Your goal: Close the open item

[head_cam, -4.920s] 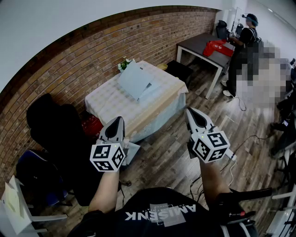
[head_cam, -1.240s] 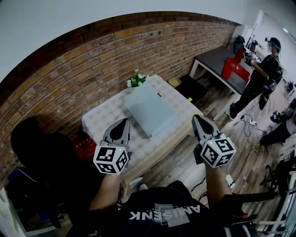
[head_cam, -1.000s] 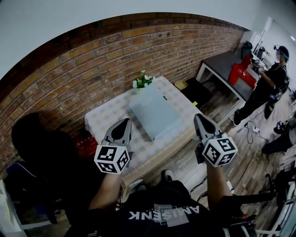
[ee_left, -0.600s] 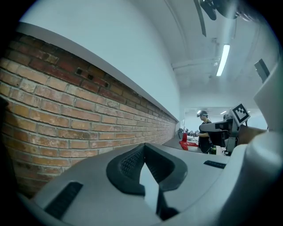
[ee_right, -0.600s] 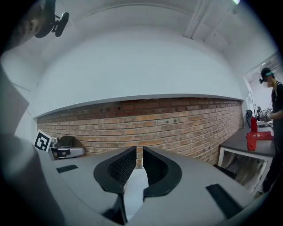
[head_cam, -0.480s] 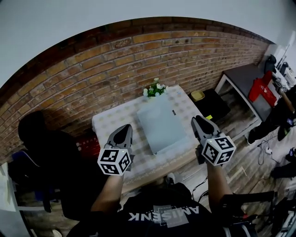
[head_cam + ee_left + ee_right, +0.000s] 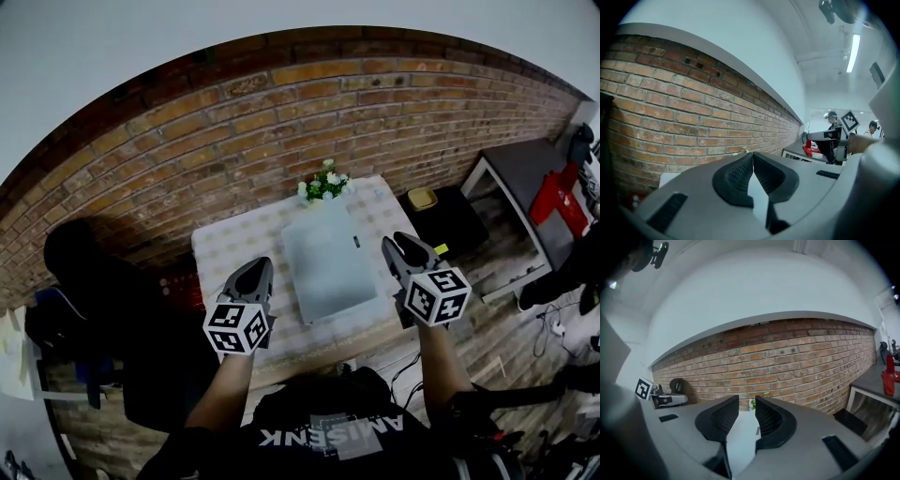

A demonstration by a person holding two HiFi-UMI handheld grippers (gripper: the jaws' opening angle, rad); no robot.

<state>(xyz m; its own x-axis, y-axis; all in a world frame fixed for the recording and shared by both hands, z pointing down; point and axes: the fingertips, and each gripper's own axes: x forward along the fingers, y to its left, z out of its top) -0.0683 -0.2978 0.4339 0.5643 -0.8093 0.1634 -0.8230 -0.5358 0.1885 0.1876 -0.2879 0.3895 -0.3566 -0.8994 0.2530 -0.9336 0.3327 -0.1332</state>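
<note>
The jaws of the left gripper (image 7: pixel 752 158) are seen pressed together at the tips, and nothing is pinched. The jaws of the right gripper (image 7: pixel 746 401) are spread a little, having just been opening, and nothing is held between them. Through their gap a pale grey surface is sighted, which is taken to be the laptop (image 7: pixel 740 437).

In the head view the laptop (image 7: pixel 328 262) is found ahead of the two sets of jaws and between them. It is nearer the right gripper (image 7: pixel 398 244) than the left gripper (image 7: pixel 259 267) and is touched by neither. It is borne by a table (image 7: pixel 220 258) spread with a checked cloth. Farther beyond the jaws, flowers (image 7: pixel 323 181) are set at the table's far edge, before a brick wall (image 7: pixel 234 122).

The approach is judged to be the step in hand, as no closing has yet begun. For the next move, a jaw would need to be brought over the upper edge of the lid, so that the lid can be pressed down onto the base.

Compared with the earliest frame, the table is seen far closer and squarely ahead rather than off across the floor. The right jaws, together a second ago, are now parted.
</note>
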